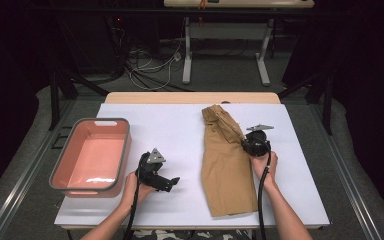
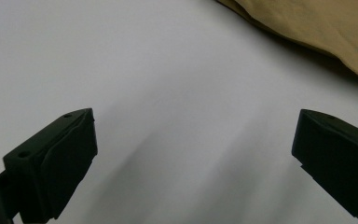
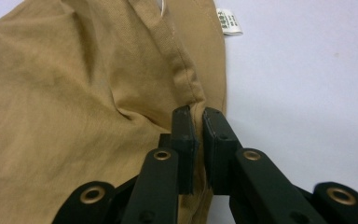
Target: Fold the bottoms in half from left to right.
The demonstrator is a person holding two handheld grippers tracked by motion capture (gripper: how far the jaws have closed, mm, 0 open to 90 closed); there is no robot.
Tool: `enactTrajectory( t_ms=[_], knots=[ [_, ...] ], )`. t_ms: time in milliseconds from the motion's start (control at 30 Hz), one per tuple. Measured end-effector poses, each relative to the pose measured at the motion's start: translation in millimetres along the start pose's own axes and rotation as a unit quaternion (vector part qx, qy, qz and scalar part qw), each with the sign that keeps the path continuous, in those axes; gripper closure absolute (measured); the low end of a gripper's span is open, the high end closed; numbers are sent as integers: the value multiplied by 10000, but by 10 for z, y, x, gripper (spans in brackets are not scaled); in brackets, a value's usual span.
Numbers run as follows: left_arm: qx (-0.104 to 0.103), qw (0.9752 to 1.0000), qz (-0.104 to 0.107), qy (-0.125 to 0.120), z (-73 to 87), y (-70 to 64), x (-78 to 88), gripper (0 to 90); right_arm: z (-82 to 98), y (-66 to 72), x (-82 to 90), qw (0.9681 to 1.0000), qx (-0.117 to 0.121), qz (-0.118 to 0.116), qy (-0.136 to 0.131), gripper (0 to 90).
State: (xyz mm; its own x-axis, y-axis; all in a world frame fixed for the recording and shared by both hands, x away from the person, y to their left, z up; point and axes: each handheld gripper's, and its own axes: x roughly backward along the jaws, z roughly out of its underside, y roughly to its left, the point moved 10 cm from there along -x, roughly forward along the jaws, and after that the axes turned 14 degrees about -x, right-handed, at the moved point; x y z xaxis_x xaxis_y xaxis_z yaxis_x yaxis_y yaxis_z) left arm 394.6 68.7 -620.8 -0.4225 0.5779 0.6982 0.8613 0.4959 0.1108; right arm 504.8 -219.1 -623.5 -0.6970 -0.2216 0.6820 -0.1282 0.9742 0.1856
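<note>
Tan shorts [image 1: 225, 160] lie folded lengthwise on the white table cover, right of the middle. My right gripper [image 1: 246, 141] is at their right edge, about halfway along. In the right gripper view the jaws are shut on a fold of the tan shorts [image 3: 74, 93] at the right gripper [image 3: 199, 122], with cloth pinched between the pads. A small white label [image 3: 228, 21] sticks out of the shorts' far edge. My left gripper [image 1: 172, 182] rests low over the bare cover left of the shorts. Its jaws stand wide apart at the left gripper [image 2: 193, 135], with nothing between them, and the shorts' edge [image 2: 326, 28] lies beyond.
A pink tub with a grey rim [image 1: 60, 170] stands at the left side of the table. The white cover [image 1: 170, 130] ends short of the wooden table's far edge [image 1: 190, 97]. Cables and a desk frame [image 1: 187, 60] lie on the floor beyond.
</note>
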Motion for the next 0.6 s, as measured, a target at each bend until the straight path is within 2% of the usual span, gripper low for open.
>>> enactTrajectory(
  t_ms=[167,300,400,467,600],
  knots=[
    [6,10000,27,22,4,-9,-20,0,-14,-13,1,10000,21,-21,-20,796],
    [8,10000,25,27,7,-8,-22,0,-57,5,-14,9998,38,-174,-66,724],
    [4,10000,41,28,7,-11,-25,0,-81,39,-22,9997,97,-201,-107,696],
    [-31,10000,36,56,10,-7,-28,0,-95,54,-29,9996,197,-163,-147,701],
    [21,10000,71,47,10,-30,-45,0,-130,52,-25,9992,269,-117,-261,819]
  ],
)
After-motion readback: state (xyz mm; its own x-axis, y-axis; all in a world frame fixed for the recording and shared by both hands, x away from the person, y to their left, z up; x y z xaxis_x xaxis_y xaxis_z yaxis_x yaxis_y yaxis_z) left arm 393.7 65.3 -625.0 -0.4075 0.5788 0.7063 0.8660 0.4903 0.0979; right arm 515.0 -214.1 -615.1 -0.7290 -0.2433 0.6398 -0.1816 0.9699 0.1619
